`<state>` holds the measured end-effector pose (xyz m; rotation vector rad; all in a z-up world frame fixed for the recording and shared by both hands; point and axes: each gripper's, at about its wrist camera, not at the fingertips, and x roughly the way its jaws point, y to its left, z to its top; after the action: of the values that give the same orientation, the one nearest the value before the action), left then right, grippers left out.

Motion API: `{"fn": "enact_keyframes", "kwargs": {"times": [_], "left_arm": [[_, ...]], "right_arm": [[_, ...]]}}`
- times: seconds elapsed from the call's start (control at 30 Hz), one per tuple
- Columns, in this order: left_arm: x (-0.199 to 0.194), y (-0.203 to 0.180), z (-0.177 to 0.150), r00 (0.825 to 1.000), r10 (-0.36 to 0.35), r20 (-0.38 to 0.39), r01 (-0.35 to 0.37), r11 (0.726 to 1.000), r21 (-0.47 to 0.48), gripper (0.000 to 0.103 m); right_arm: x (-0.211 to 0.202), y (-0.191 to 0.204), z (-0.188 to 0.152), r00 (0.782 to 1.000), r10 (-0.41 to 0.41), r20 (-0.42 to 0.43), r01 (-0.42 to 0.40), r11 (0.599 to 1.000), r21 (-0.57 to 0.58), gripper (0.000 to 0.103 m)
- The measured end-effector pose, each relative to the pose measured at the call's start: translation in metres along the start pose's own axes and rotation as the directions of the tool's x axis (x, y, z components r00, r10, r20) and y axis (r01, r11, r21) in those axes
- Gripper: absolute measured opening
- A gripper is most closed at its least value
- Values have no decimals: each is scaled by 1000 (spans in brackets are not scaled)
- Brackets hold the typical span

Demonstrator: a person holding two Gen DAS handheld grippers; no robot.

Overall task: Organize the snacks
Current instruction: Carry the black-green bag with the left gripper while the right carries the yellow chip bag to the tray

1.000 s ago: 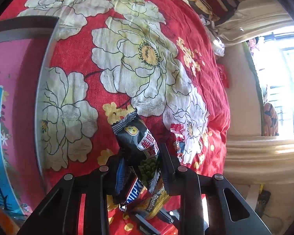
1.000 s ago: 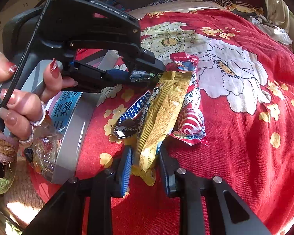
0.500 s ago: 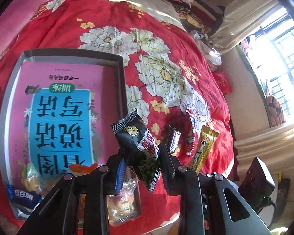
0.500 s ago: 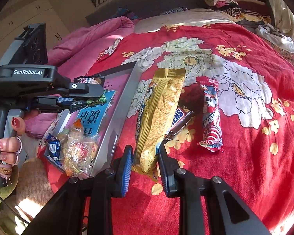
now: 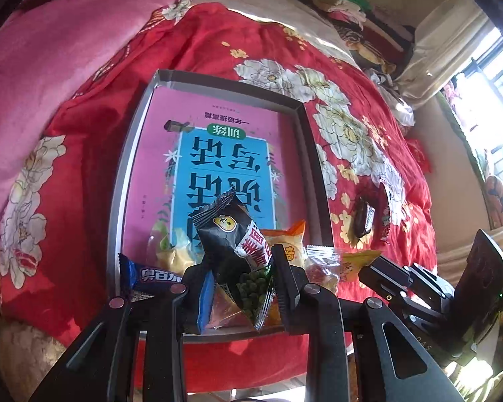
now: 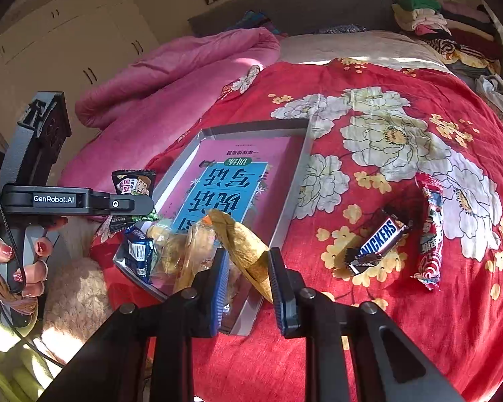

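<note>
My left gripper [image 5: 241, 288] is shut on a black green-pea snack packet [image 5: 233, 234] and holds it above the near end of the grey tray [image 5: 130, 140]; the packet also shows in the right wrist view [image 6: 133, 182]. My right gripper [image 6: 246, 281] is shut on a long yellow snack packet [image 6: 248, 249], bent over the tray's near right corner [image 6: 251, 315]. Several snacks lie at the tray's near end, among them a blue packet [image 6: 138, 251]. A Snickers bar [image 6: 377, 243] and a red-white candy packet [image 6: 429, 231] lie on the red bedspread to the right.
A pink and blue book [image 5: 218, 154] covers the tray floor. A pink quilt [image 6: 171, 77] is heaped at the back left. Folded clothes [image 6: 429, 16] are stacked by the headboard. The bed edge runs just below the tray.
Both grippers have lifted off the bedspread and moved left over the tray's near end, each carrying its packet. The yellow packet now droops bent instead of standing straight.
</note>
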<state>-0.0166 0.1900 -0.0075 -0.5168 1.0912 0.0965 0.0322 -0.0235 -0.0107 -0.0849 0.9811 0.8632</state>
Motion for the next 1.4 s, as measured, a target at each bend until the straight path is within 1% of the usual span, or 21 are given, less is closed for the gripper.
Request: {"fn": "enact_keyframes", "kwargs": {"times": [0.1, 0.23, 0.3, 0.37, 0.47, 0.57, 0.63, 0.67, 0.7, 0.77, 0.97, 1.03, 1.17, 1.3, 1.4], "left_arm": [[-3, 6, -4, 1000, -10, 6, 10, 1000, -15, 32], [-1, 6, -5, 1000, -22, 3, 22, 1000, -17, 32], [1, 3, -5, 1000, -27, 0, 27, 1000, -13, 32], [2, 1, -5, 999, -33, -4, 33, 999, -8, 32], [3, -2, -7, 999, -38, -8, 38, 999, 0, 32], [3, -2, -7, 999, -41, -11, 41, 999, -2, 32], [2, -2, -7, 999, -41, -8, 41, 999, -3, 32], [1, -2, -7, 999, -41, -8, 41, 999, -3, 32], [1, -1, -7, 999, -41, -7, 41, 999, -4, 32], [0, 0, -7, 999, -44, -5, 44, 999, -8, 32], [-2, 4, -5, 999, -49, 4, 49, 999, -11, 32], [-3, 3, -4, 999, -44, 9, 44, 999, -2, 32], [-3, 4, -5, 999, -40, 15, 39, 999, 9, 32], [-1, 6, -7, 999, -36, 9, 35, 999, 14, 32], [0, 6, -9, 1000, -26, 4, 26, 999, 26, 32]], "right_arm": [[5, 2, -5, 999, -35, -8, 35, 999, -16, 25], [7, -12, -15, 995, -91, -36, 91, 996, -20, 27], [13, -20, -20, 991, -119, -65, 117, 993, -35, 35], [19, -25, -24, 986, -147, -83, 143, 988, -52, 37], [29, -29, -26, 982, -162, -98, 156, 985, -70, 37], [38, -31, -26, 984, -149, -96, 142, 987, -76, 37], [45, -32, -27, 984, -142, -112, 134, 988, -73, 37], [48, -33, -27, 982, -143, -122, 135, 988, -70, 36], [49, -33, -28, 982, -141, -125, 134, 989, -66, 29], [44, -35, -28, 986, -118, -118, 113, 993, -42, 26], [17, -28, -13, 995, -82, -62, 83, 997, 5, 25], [8, -22, -4, 996, -85, -36, 85, 996, -2, 25], [-6, -7, 16, 999, -46, 21, 46, 999, -11, 25], [-3, 10, 31, 999, -23, 32, 25, 998, -52, 25], [10, 20, 39, 999, -20, 25, 22, 997, -78, 25]]}}
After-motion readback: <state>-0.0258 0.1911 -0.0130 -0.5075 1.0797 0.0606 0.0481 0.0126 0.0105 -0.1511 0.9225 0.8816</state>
